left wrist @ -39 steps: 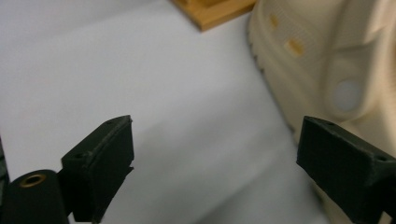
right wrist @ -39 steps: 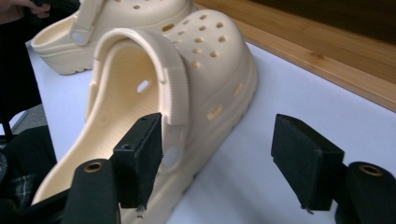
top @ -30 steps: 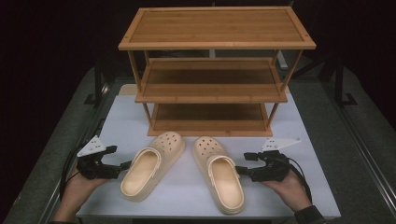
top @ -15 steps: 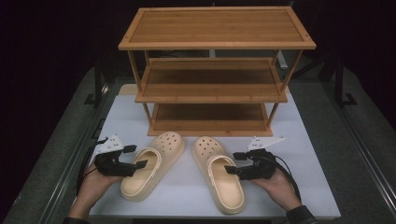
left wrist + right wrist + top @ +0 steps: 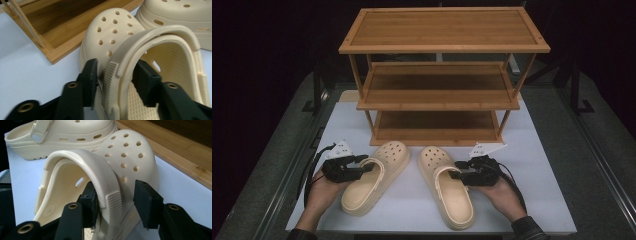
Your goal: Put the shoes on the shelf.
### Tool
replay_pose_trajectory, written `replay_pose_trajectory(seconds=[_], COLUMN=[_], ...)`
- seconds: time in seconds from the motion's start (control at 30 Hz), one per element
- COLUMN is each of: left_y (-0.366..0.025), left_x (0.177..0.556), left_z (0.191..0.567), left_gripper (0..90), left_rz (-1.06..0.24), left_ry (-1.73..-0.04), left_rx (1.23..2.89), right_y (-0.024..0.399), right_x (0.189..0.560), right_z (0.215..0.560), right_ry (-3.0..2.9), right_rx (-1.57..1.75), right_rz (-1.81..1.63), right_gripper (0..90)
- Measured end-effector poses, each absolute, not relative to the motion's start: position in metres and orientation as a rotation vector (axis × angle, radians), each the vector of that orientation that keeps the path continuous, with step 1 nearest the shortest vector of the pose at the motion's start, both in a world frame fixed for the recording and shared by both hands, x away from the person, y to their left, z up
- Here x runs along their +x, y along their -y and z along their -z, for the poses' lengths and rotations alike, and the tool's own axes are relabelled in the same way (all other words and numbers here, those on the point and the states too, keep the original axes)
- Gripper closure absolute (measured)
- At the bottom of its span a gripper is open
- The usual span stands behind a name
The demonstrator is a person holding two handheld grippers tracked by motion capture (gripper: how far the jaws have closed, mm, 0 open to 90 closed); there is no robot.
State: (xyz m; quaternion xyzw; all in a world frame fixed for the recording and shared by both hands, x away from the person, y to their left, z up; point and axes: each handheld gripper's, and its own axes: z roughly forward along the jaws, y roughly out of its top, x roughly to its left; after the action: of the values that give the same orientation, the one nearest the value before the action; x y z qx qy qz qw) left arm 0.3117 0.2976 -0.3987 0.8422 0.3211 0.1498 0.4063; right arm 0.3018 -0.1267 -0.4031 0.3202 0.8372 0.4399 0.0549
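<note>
With both grippers straddling strap and sidewall of each cream foam clog [image 5: 374, 180] [image 5: 447, 192] before the bamboo rack [image 5: 442, 75], jaws spread, we risk soft foam slipping: left gripper [image 5: 115, 75], right gripper [image 5: 115, 197].

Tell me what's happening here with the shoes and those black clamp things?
A person at a white table holds a two-jaw gripper in each hand. The left gripper has its jaws open around the side wall and strap of the left clog; the right gripper does likewise on the right clog. Neither pair of jaws looks closed yet. Both cream clogs sit flat on the table in front of a three-tier wooden shoe rack, whose shelves hold nothing.
</note>
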Motion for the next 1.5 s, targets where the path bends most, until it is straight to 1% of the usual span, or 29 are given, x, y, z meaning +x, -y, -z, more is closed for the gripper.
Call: replay_pose_trajectory(seconds=[0.03, 0.1, 0.53, 0.8, 1.07, 1.27, 1.5], left_y=[-0.298, -0.299, -0.295, -0.291, -0.281, -0.266, -0.247], left_x=[0.312, 0.311, 0.307, 0.305, 0.303, 0.31, 0.325], left_z=[0.399, 0.398, 0.395, 0.392, 0.379, 0.373, 0.372], left_gripper=[62.6, 64.6, 73.7, 75.5, 75.8, 75.8, 75.8], left_rz=[-0.383, -0.386, -0.477, -0.504, -0.515, -0.511, -0.531], left_ry=[-0.813, -0.814, -0.816, -0.828, -0.803, -0.779, -0.793], left_rx=[2.126, 2.126, 2.161, 2.155, 2.12, 2.108, 2.092], right_y=[0.127, 0.126, 0.134, 0.144, 0.156, 0.172, 0.189], right_x=[0.301, 0.3, 0.297, 0.299, 0.299, 0.304, 0.32], right_z=[0.403, 0.401, 0.394, 0.391, 0.384, 0.375, 0.368], right_ry=[-2.54, -2.534, -2.486, -2.46, -2.422, -2.372, -2.312], right_rx=[0.967, 0.95, 0.905, 0.928, 0.957, 0.978, 1.015], right_rz=[-1.331, -1.32, -1.277, -1.273, -1.265, -1.264, -1.245], right_gripper=[58.2, 60.8, 75.8, 77.4, 77.7, 77.6, 77.6])
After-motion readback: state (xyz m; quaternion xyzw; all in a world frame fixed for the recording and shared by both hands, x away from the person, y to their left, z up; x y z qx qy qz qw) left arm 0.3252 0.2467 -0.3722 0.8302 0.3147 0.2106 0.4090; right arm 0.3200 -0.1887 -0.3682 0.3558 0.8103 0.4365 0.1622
